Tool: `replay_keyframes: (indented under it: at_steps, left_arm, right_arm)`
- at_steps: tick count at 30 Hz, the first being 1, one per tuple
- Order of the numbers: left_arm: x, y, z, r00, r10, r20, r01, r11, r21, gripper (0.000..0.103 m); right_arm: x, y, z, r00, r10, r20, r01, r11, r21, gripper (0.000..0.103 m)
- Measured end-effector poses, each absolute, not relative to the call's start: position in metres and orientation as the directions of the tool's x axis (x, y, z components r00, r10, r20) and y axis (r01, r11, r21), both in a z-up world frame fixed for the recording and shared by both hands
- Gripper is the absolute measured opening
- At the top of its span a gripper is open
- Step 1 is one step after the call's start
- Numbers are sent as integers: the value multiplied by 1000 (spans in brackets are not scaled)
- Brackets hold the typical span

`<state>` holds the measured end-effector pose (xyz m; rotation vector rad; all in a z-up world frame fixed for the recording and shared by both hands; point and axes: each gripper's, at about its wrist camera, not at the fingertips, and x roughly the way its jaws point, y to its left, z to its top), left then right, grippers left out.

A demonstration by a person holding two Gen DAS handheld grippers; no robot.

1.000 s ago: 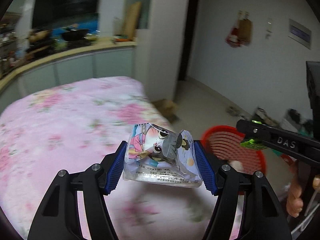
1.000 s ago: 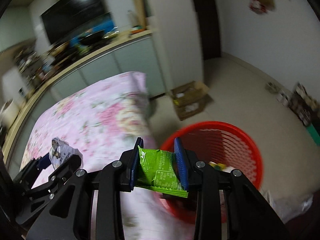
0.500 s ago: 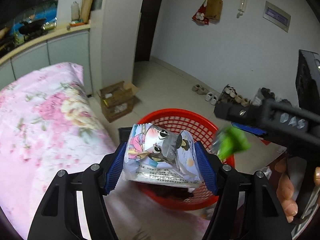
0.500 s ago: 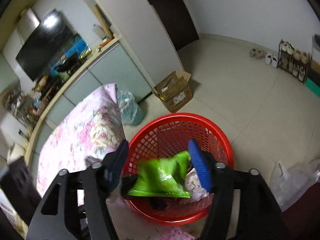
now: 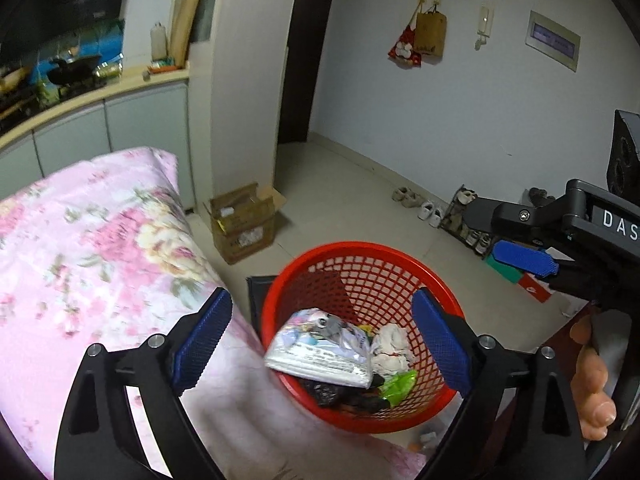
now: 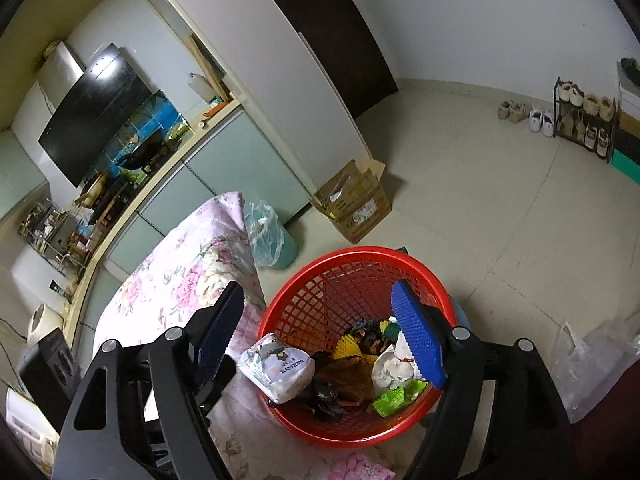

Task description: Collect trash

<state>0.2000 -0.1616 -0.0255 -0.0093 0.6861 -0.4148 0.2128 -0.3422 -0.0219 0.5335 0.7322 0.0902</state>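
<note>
Trash sits in the red basket (image 6: 352,272) on the floor beside the floral bed (image 5: 80,240): a white packet (image 5: 320,354) against the near wall, a green wrapper (image 6: 394,398) and crumpled paper (image 5: 390,348) next to it. Both the left gripper (image 5: 320,340) and the right gripper (image 6: 320,332) hang over the basket, jaws opening, nothing between their blue pads.

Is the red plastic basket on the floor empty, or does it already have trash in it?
Not empty. The red plastic mesh basket holds a white tissue pack, a green wrapper, crumpled white paper and dark scraps.
</note>
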Motion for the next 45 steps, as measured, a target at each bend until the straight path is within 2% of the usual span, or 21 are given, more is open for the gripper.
replay_keyframes:
  at_steps: [5, 15, 18, 27, 38, 45]
  left_arm:
    - [184, -138, -12, 756, -306, -579, 315, 945, -88, 89]
    - [144, -91, 13, 842, -174, -512, 199, 980, -5, 90]
    - [132, -80, 18, 855, -147, -497, 173, 985, 6, 90]
    - [96, -67, 24, 874, -126, -469, 159, 987, 32, 93]
    - [73, -61, 21, 857, -145, -494, 175, 984, 16, 94]
    - [64, -64, 18, 855, -146, -499, 179, 984, 20, 94]
  right_arm:
    - [199, -336, -10, 772, 236, -591, 90, 879, 468, 82]
    - [155, -291, -8, 782, 207, -588, 6, 941, 340, 89]
    - [136, -282, -6, 797, 190, -573, 0, 949, 315, 95]
    - [93, -253, -3, 824, 139, -550, -18, 975, 220, 96]
    - [65, -237, -2, 853, 65, -518, 18, 988, 154, 96]
    - [58, -233, 1, 863, 65, -501, 8, 990, 144, 96]
